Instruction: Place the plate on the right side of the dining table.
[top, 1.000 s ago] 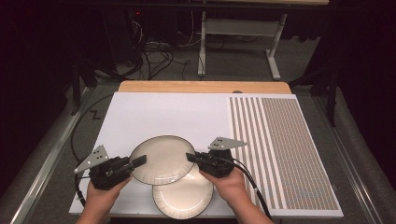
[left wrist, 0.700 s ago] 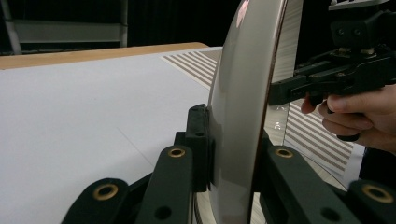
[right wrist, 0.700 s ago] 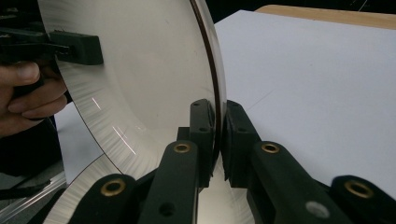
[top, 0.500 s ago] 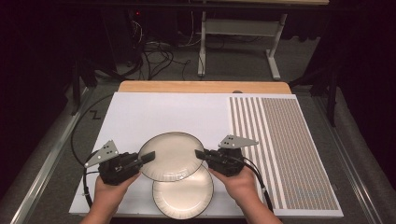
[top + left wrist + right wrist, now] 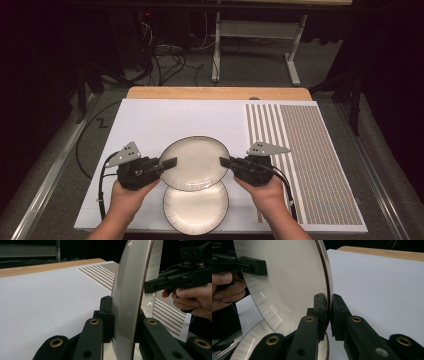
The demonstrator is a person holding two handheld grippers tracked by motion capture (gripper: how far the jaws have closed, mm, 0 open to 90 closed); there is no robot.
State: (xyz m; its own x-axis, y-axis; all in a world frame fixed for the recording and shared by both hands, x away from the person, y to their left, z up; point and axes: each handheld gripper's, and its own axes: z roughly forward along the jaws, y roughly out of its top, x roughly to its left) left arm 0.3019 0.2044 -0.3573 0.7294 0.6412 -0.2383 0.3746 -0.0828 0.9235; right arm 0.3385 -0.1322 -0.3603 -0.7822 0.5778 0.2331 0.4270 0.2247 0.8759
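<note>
While both of my claws were clamped on the upper plate [image 5: 194, 163], I had it off the stack and moving. Nearest me, by the near edge of the white mat [image 5: 150, 120], the lower plate [image 5: 195, 210] lay flat and had not budged from where it sat a second earlier. Over its far rim hung the one I carried, held level between the two hands. My left gripper [image 5: 169, 163] bit the plate's left rim, and the left gripper view showed the rim [image 5: 130, 290] pinched tight between the jaws, edge-on. My right gripper [image 5: 226, 162] bit the opposite rim; in the right gripper view the pads were squeezed together on the dark-edged lip [image 5: 327, 290], with the lower plate [image 5: 249, 345] peeking out underneath.

What changed: a second before, the carried plate covered a good half of the lower one. Now it overlapped only the far edge, so I had drawn it away from me, toward the middle of the mat, and a touch higher. Both hands travelled together, so the plate stayed level and neither grip slipped, as far as I could tell.

Farther out, the middle and far stretch of the mat lay bare, with the striped mat [image 5: 305, 150] along the right edge and the wooden strip [image 5: 220, 93] at the far edge. I judged the separating done and the setting-down next, somewhere on that open white ground.
</note>
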